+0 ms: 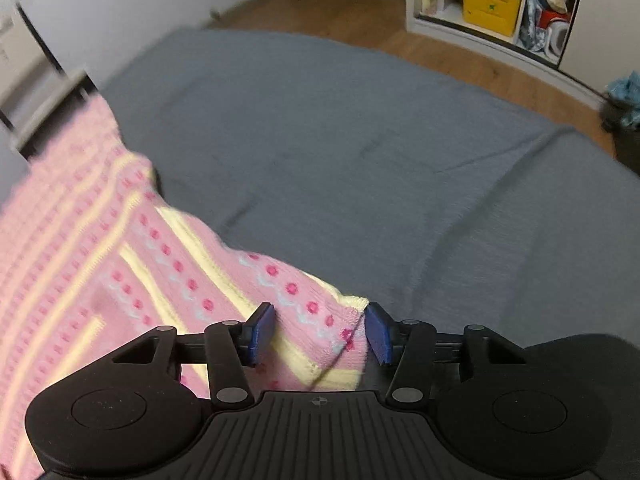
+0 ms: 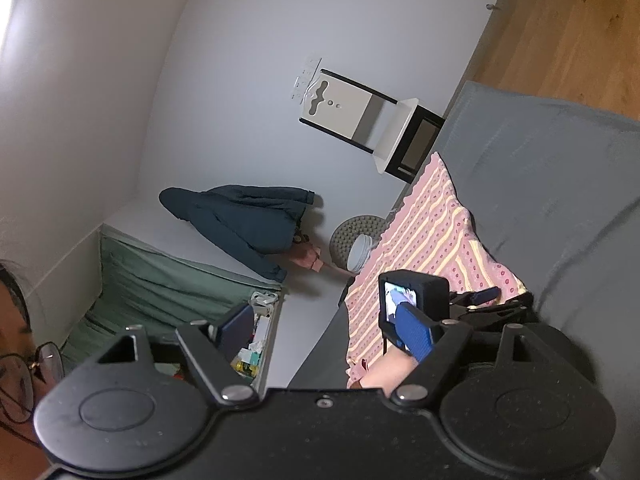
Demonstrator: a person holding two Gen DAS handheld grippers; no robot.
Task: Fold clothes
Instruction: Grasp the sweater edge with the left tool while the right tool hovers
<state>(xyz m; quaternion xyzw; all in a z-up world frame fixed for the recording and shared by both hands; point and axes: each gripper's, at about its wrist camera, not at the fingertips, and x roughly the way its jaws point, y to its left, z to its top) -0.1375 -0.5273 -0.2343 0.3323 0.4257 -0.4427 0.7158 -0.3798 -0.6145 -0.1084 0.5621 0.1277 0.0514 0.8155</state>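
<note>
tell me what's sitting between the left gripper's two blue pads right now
In the left wrist view, a corner of the pink patterned garment lies between the left gripper pads; they stand apart, flanking the cloth, over the grey bed cover.

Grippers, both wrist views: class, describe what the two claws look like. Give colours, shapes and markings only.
Both the left claw and right claw have matte black bodies with round discs on either side, silver pivot screws, angled black link arms and ribbed blue finger pads. The left body is ridged, with a small crosshair mark.
</note>
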